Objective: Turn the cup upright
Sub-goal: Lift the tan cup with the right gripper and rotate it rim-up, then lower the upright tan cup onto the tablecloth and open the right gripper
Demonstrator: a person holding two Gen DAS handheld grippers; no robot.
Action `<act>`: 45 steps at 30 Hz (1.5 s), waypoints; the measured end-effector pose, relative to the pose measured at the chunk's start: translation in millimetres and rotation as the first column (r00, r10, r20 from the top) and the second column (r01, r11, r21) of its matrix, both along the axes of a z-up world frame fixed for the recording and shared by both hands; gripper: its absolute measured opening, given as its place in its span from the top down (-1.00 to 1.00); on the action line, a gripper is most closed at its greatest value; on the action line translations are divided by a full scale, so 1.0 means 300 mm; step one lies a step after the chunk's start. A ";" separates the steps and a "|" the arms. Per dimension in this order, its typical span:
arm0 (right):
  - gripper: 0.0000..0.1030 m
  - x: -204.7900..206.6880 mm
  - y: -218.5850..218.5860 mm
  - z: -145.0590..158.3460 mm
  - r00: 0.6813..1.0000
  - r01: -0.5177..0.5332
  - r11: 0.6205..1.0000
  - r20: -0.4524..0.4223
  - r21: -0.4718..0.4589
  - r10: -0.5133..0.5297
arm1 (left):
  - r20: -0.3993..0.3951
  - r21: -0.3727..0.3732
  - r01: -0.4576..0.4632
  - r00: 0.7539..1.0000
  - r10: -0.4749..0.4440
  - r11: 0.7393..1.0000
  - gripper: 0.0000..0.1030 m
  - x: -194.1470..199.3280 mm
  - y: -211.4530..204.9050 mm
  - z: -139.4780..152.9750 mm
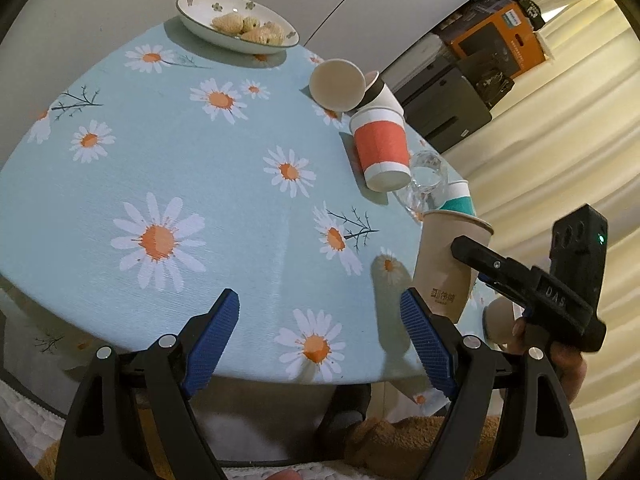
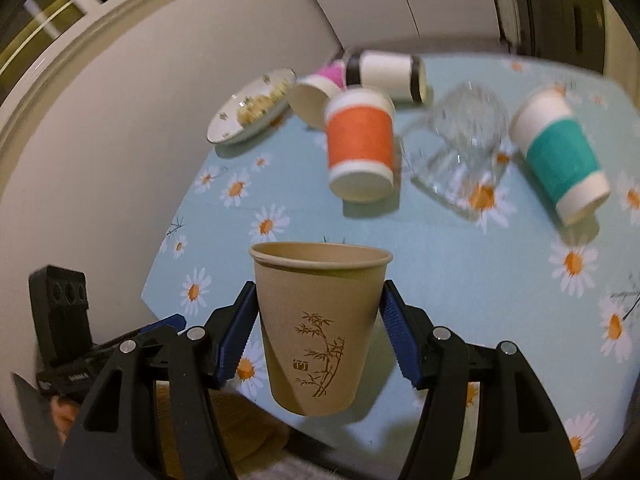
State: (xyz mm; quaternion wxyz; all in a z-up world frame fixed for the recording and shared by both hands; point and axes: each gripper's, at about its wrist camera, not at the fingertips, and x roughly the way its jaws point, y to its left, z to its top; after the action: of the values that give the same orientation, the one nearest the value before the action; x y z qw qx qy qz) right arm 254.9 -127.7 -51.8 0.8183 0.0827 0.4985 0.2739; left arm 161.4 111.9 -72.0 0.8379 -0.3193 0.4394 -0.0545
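A tan paper cup (image 2: 318, 328) with a brown bamboo print stands mouth up between my right gripper's (image 2: 320, 332) blue fingers (image 2: 236, 344), which are shut on its sides and hold it just above the tablecloth. In the left wrist view the same cup (image 1: 446, 264) shows at the table's right edge with the right gripper (image 1: 480, 258) on it. My left gripper (image 1: 324, 334) is open and empty over the table's near edge.
On the daisy tablecloth (image 1: 180, 160) lie an orange-banded cup (image 2: 360, 144), a teal-banded cup (image 2: 560, 156), a clear glass mug (image 2: 460, 140), a white-and-black cup (image 2: 388, 74), a pink cup and a tan cup (image 2: 310, 100). A plate of snacks (image 1: 236, 24) sits at the far edge.
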 end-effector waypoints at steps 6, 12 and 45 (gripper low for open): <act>-0.20 -0.109 0.020 0.005 0.967 0.100 0.995 0.237 -0.025 -0.091 | 0.065 0.014 -0.026 0.998 0.025 1.000 -0.57 -0.031 0.024 0.038; -0.20 -0.164 0.071 -0.029 0.877 0.191 0.974 0.467 -0.121 -0.114 | 0.100 0.006 -0.077 0.992 0.076 0.997 -0.57 -0.062 0.064 0.056; -0.12 -0.263 0.074 -0.240 0.800 0.407 0.903 0.530 -0.136 -0.281 | 0.150 -0.002 -0.088 0.985 0.087 0.996 -0.57 -0.092 0.077 0.064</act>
State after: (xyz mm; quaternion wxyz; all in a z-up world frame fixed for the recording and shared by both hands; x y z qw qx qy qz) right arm 176.2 -105.5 -123.6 0.9586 -0.0020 0.2765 0.0683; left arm 133.8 134.9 -52.9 0.8709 -0.3314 0.3607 -0.0407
